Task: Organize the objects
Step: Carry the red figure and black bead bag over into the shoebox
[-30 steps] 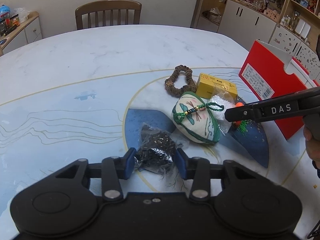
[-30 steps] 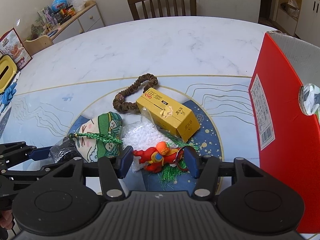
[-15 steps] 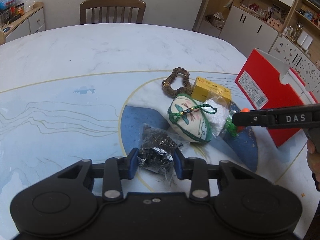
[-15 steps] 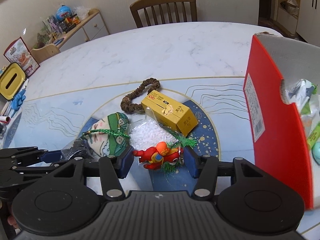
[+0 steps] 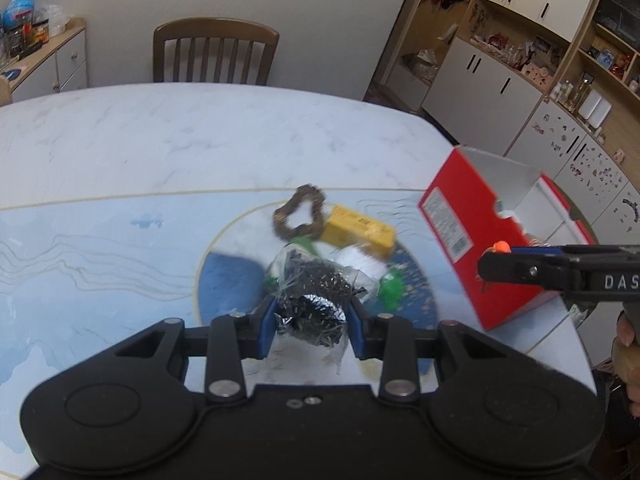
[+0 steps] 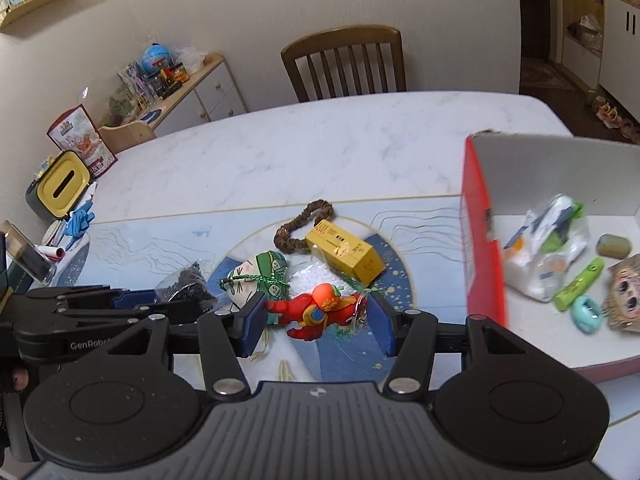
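Observation:
My left gripper (image 5: 312, 326) is shut on a clear bag of black metal scrubber (image 5: 312, 308) and holds it above the table. My right gripper (image 6: 320, 320) is shut on a red figurine with an orange head (image 6: 316, 310), also off the table, just left of the open red box (image 6: 480, 240). On the blue circle below lie a green-and-white pouch (image 6: 260, 280), a yellow carton (image 6: 344, 252), a brown bead bracelet (image 6: 300, 226) and a white bead bag (image 6: 308, 280). In the left wrist view the right gripper (image 5: 486, 268) reaches in front of the red box (image 5: 460, 232).
The red box's white floor (image 6: 540, 320) holds several small items. A wooden chair (image 6: 344, 64) stands at the table's far side. A yellow-lidded container (image 6: 60, 188) and a blue glove (image 6: 80, 220) sit at the left edge. Cabinets (image 5: 480, 80) line the right wall.
Both grippers have risen off the table, the left with the scrubber bag and the right with the red figurine. The right gripper now looks down into the red box.

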A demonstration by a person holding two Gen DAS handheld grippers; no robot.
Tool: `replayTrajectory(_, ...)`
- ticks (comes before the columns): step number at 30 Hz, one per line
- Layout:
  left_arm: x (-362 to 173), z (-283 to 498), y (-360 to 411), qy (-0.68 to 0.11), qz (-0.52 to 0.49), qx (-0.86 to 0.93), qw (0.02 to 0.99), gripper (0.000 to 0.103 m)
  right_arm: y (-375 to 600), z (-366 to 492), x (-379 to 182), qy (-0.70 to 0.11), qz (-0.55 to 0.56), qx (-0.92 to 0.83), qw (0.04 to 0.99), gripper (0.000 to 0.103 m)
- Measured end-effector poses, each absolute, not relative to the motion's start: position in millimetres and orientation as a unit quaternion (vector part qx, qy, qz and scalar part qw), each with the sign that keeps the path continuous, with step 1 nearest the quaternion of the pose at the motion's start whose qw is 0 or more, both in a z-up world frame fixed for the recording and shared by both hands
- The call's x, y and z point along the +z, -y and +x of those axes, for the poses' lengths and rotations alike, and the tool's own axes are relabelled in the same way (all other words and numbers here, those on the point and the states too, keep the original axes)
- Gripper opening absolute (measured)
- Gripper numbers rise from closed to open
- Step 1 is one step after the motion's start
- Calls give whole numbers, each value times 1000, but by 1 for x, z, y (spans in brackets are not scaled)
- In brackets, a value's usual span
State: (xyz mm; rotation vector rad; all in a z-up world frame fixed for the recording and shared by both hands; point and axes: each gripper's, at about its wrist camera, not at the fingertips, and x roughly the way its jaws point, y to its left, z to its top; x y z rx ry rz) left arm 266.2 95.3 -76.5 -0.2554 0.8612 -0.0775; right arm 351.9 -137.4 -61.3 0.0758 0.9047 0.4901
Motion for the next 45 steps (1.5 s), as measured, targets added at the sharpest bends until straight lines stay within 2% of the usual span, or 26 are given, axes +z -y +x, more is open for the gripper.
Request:
replayTrajectory(10,-38,279,-33,-393,-87,-83,912,35,192,342,-20,-394,44,225,890,54)
replayTrajectory(20,-25,307,39,-386,-63,-120,913,35,265,364,-13,-378,35,173,909,54)
replayTrajectory(31,-45,353,111,-429,-38,-148,890,35,332,412,-33,-401,35,125,907,54)
replayTrajectory(45,-80,418,181,-481,-9,-149,864,35,366,476,-68,-439,28,106,892,54)
